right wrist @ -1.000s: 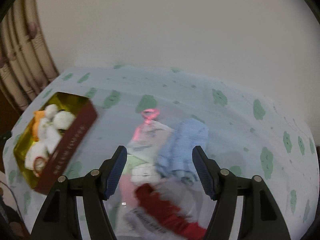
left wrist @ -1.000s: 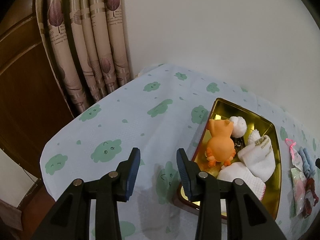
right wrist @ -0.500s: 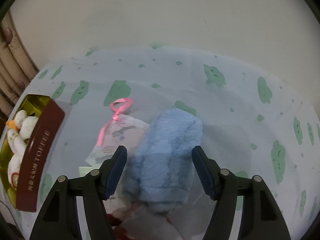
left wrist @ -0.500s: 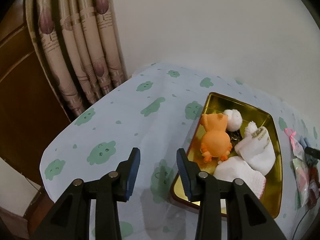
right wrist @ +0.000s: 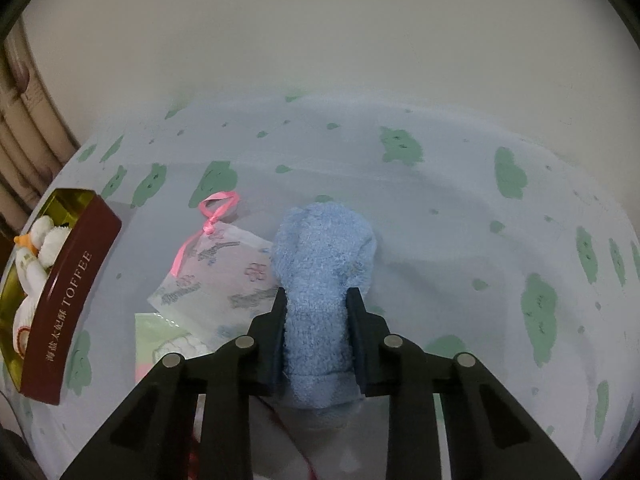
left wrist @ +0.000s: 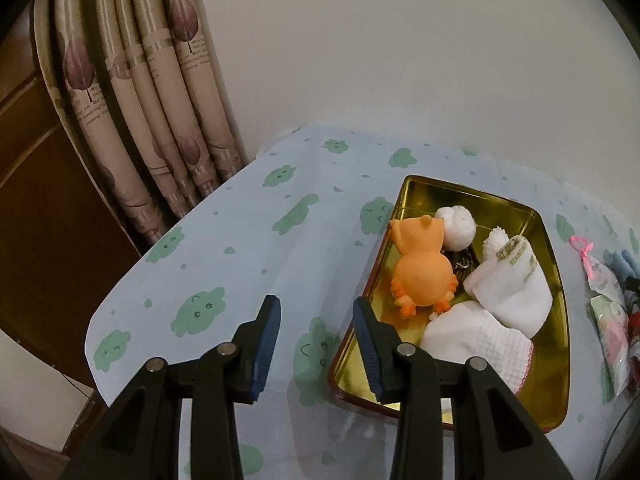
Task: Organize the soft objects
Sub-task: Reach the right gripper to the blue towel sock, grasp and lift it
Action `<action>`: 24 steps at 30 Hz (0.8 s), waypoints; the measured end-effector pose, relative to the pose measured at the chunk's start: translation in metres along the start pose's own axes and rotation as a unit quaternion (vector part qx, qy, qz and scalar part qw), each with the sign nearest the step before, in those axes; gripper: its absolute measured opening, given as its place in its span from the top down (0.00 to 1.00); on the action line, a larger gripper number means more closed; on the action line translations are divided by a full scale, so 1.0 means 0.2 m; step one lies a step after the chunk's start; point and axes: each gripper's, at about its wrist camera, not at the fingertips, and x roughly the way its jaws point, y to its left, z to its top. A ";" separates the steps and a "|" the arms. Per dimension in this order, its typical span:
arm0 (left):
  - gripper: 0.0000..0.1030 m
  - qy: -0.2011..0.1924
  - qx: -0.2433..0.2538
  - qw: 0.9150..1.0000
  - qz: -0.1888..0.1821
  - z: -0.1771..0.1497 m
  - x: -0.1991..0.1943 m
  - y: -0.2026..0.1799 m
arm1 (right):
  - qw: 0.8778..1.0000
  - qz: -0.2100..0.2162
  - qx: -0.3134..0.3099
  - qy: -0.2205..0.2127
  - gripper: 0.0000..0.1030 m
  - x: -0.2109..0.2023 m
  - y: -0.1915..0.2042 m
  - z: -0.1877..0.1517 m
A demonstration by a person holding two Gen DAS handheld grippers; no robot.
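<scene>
My right gripper (right wrist: 316, 300) is shut on a rolled blue fluffy sock (right wrist: 324, 256), pinching its near half; the far end sticks out ahead. A sachet with a pink ribbon (right wrist: 224, 264) lies just left of it. The gold toffee tin (left wrist: 552, 360) holds an orange plush toy (left wrist: 420, 272), a white ball (left wrist: 456, 226) and white socks (left wrist: 508, 284). The tin also shows at the left of the right wrist view (right wrist: 68, 280). My left gripper (left wrist: 316, 320) is open and empty, hovering over the tablecloth at the tin's near left corner.
The table wears a pale blue cloth with green cloud prints (left wrist: 248, 248). Curtains (left wrist: 152, 92) and a brown wooden door (left wrist: 36, 200) stand to the left. A white wall is behind. More small packets and red fabric (left wrist: 612, 320) lie right of the tin.
My right gripper has come down over the blue sock and closed on it. The left gripper has drifted slightly, staying open.
</scene>
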 end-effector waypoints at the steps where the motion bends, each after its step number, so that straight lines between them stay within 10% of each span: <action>1: 0.63 -0.002 0.002 1.000 0.001 0.00 0.00 0.00 | 1.000 -0.004 0.001 -0.004 0.77 -0.02 -0.02 -0.01; 15: 0.63 -0.006 0.078 0.995 -0.057 -0.04 -0.14 -0.32 | 0.998 -0.041 0.015 -0.035 0.77 -0.23 -0.30 -0.23; 24: 0.63 0.047 0.158 0.962 -0.217 -0.09 -0.27 -0.86 | 0.996 -0.080 0.021 -0.041 0.77 -0.29 -0.43 -0.42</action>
